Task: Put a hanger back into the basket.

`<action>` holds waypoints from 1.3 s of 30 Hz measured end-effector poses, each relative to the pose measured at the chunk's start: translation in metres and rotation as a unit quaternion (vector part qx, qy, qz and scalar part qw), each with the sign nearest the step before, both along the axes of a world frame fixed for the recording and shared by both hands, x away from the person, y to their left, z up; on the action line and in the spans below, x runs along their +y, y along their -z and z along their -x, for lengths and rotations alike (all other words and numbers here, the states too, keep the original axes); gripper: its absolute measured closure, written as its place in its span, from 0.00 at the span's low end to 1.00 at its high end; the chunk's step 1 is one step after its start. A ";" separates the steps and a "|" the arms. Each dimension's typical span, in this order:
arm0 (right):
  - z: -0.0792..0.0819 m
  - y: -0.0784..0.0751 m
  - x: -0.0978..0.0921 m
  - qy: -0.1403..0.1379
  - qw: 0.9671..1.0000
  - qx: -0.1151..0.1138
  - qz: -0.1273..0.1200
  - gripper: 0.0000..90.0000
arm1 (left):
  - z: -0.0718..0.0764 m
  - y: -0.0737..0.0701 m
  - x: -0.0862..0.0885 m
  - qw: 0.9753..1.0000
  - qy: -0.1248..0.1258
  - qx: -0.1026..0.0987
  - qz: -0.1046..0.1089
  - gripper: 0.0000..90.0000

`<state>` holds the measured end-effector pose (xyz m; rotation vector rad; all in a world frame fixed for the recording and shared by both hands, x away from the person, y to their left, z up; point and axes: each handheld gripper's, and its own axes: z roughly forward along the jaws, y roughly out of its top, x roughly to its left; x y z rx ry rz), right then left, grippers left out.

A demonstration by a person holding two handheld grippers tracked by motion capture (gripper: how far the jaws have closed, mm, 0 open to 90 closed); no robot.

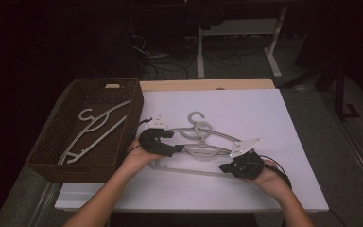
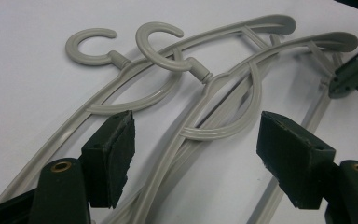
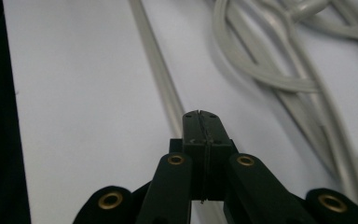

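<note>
**Grey hangers wait beside the basket**

Grey plastic hangers [image 1: 203, 142] lie tangled on the white table [image 1: 264, 109], right of the wicker basket [image 1: 52, 156]. Left gripper [image 2: 196, 154] straddles one, jaws apart; right gripper [image 3: 203, 128] is pressed together, holding nothing. Likely next: clamp, lift leftward into that basket.

Left gripper [image 2: 193, 154] spread wide; right gripper [image 3: 204, 122] apparently pressed closed, seemingly holding nothing.

Dim room, black beyond the lit white table [image 1: 264, 113]. Soft overhead light casts faint shadows. The gripper views blur close up, with dark corners.
</note>
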<state>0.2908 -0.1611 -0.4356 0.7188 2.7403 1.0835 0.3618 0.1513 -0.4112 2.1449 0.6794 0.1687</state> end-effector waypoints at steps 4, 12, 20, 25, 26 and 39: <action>0.000 0.006 0.005 -0.016 1.000 0.009 0.017 0.99 | -0.002 0.003 -0.001 1.000 0.001 0.000 -0.007 0.31; -0.001 0.012 0.006 -0.019 0.999 0.015 0.034 0.99 | -0.003 0.007 -0.003 1.000 0.004 -0.002 -0.022 0.32; -0.003 0.013 0.006 -0.017 0.999 0.023 0.033 0.99 | -0.008 0.021 -0.011 0.996 0.021 -0.019 -0.081 0.41; -0.003 0.013 0.006 -0.016 0.999 0.025 0.033 0.99 | -0.009 0.028 -0.017 0.993 0.032 -0.027 -0.107 0.46; -0.003 0.013 0.006 -0.016 0.999 0.025 0.033 0.99 | -0.010 0.029 -0.019 0.993 0.033 -0.031 -0.113 0.48; -0.003 0.014 0.006 -0.016 0.999 0.026 0.031 0.99 | -0.009 0.036 -0.033 0.983 0.066 -0.056 -0.162 0.66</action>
